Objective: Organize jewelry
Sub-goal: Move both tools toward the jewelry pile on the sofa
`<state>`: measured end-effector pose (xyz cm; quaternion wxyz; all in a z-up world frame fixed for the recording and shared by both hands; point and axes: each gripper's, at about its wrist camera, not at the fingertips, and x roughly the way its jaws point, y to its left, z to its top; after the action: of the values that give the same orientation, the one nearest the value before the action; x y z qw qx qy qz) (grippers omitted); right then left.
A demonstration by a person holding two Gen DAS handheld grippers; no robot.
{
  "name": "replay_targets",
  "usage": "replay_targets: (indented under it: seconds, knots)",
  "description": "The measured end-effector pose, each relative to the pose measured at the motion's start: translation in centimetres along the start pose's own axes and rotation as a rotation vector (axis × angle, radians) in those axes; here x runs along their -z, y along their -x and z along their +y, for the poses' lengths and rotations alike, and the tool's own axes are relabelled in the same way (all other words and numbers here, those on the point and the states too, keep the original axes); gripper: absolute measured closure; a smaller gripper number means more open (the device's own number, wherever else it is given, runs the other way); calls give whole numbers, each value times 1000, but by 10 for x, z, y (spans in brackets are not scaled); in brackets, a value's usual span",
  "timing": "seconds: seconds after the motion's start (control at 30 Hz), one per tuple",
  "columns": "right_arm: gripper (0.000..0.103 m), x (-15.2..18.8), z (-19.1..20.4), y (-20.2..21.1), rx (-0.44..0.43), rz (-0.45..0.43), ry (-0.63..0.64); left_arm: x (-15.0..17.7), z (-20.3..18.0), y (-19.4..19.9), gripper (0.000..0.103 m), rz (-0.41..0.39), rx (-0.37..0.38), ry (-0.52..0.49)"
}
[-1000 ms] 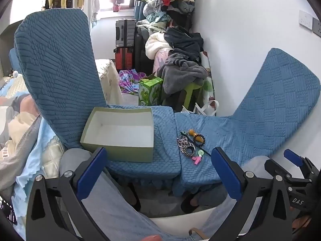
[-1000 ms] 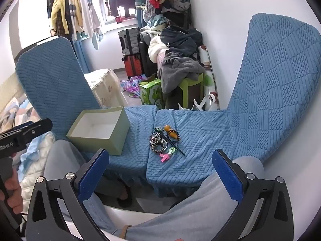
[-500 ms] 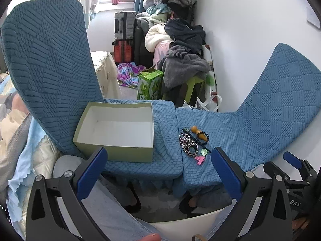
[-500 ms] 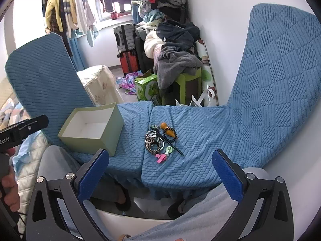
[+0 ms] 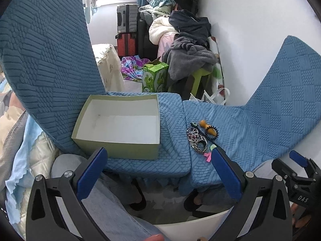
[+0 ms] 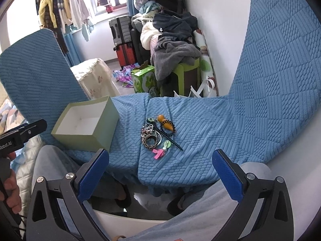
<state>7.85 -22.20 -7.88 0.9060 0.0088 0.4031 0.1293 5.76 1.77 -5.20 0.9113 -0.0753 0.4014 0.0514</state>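
Both pairs of tongs are spread wide with nothing between their blue pads. The left tongs [image 5: 158, 161] hang above the person's grey-trousered knees, and the right tongs [image 6: 160, 164] do the same a little further to the right. From the right wrist view, the body of the left tongs shows at the far left edge, gripped by a hand [image 6: 9, 192].

Just ahead of both tongs lie two chair seats in blue textured covers, pushed side by side. On the left seat [image 5: 172, 140], straight ahead of the left tongs' left finger, stands an open pale-green box [image 5: 118, 124] with a white, bare inside. On the right seat [image 6: 200, 136], just beyond the right finger of the left tongs and ahead of the gap of the right tongs, sits the jewelry pile [image 6: 158, 132], well clear of the box. Nearest is a pink clip [image 6: 158, 153] beside a small green piece [image 6: 167, 145]; behind them a tangle of silver and black-patterned bangles [image 6: 150, 138]; a thin dark hair stick [image 6: 169, 138] runs diagonally; farthest are an orange gourd-shaped bead [image 6: 164, 123] and a black beaded bracelet [image 6: 170, 129].

Beyond the seats, the chair backs [image 5: 46, 60] rise left and right. Further off stand a green carton [image 5: 154, 78], a heap of clothes [image 5: 190, 46] on a green stool, and suitcases [image 5: 127, 32] by the window.
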Motion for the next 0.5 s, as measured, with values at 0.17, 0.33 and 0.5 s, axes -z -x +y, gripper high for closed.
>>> replay_targets:
  seconds: [0.17,0.33,0.5]
  knots:
    - [0,-1,-3,1,-4,8,-16,-3,-1,-3,1,9,13,0]
    - [0,-1,0,0,-4,16,-16,-6,-2,-9,0,18,22,1]
    - [0,-1,3,-3,-4,18,-16,-7,-2,-8,0,13,16,-2]
